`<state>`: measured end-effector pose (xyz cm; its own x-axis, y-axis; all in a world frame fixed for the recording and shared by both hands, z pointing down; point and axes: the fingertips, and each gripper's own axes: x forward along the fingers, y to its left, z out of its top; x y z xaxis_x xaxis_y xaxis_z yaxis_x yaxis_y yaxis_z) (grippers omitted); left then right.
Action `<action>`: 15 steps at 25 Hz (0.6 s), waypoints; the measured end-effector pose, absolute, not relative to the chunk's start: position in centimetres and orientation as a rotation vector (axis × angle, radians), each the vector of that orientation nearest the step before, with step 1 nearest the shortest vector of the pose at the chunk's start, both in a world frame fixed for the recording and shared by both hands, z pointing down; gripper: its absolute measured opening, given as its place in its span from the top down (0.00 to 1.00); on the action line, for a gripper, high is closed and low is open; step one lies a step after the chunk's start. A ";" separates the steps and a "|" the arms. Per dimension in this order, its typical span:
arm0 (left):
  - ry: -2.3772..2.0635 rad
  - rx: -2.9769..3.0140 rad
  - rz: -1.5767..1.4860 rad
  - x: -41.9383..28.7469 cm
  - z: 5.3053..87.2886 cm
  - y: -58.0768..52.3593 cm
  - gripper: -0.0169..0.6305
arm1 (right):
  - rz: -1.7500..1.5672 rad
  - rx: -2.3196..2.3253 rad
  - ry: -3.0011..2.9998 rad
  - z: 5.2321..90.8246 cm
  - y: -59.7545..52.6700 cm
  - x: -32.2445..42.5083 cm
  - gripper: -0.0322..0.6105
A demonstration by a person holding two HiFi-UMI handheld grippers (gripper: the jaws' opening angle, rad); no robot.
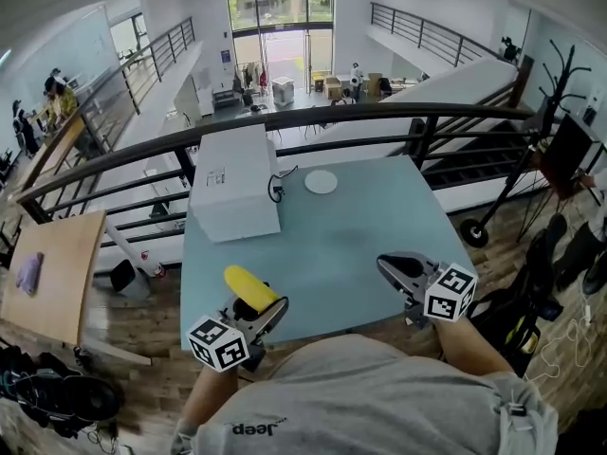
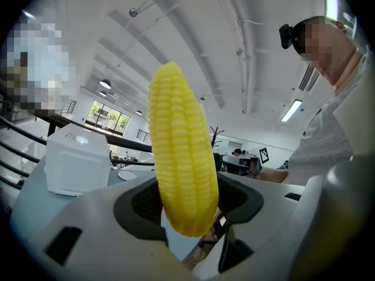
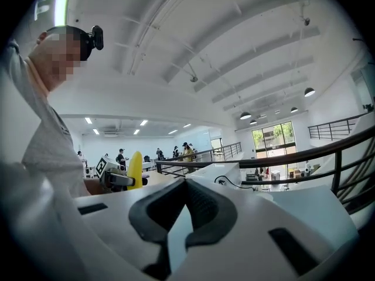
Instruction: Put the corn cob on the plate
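Observation:
The yellow corn cob (image 1: 251, 290) stands up between the jaws of my left gripper (image 1: 258, 303), which is shut on its lower end over the front left of the light blue table (image 1: 351, 245). In the left gripper view the corn cob (image 2: 181, 157) fills the middle, with a pad pressed to each side. The small white plate (image 1: 321, 182) lies at the far side of the table, apart from both grippers. My right gripper (image 1: 387, 264) hovers at the front right with its jaws together and nothing in them. The right gripper view shows the corn cob (image 3: 135, 170) off to the left.
A large white box (image 1: 232, 192) with a black cable (image 1: 275, 190) sits at the table's back left, beside the plate. A dark metal railing (image 1: 379, 114) runs right behind the table. A wooden table (image 1: 57, 273) stands lower left, and a coat stand (image 1: 555, 83) at the right.

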<state>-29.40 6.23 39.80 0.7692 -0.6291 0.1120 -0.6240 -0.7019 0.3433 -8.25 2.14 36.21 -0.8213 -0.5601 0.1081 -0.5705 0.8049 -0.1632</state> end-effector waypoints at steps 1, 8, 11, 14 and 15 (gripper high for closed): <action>-0.963 2.596 -0.019 -29.6 39.9 6.0 0.58 | 0.294 0.912 -2.932 36.3 1.7 -8.4 0.92; -1.013 2.537 0.017 -28.2 40.8 2.5 0.58 | 0.351 0.869 -2.952 37.4 -2.8 -6.8 0.92; -1.047 2.537 0.045 -25.7 41.0 0.6 0.58 | 0.382 0.822 -2.969 38.5 -5.5 -4.8 0.92; -1.131 2.528 0.062 -23.4 40.8 -2.4 0.58 | 0.390 0.753 -2.998 39.1 -9.7 -2.5 0.92; -1.165 2.506 0.060 -22.6 40.8 -3.7 0.58 | 0.398 0.728 -3.008 39.2 -11.5 -1.7 0.92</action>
<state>-22.62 -3.74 40.84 0.6563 -0.7294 0.1931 -0.7453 -0.5868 0.3165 -1.75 -11.48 39.23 -0.8909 -0.4470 0.0802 -0.4525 0.8586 -0.2408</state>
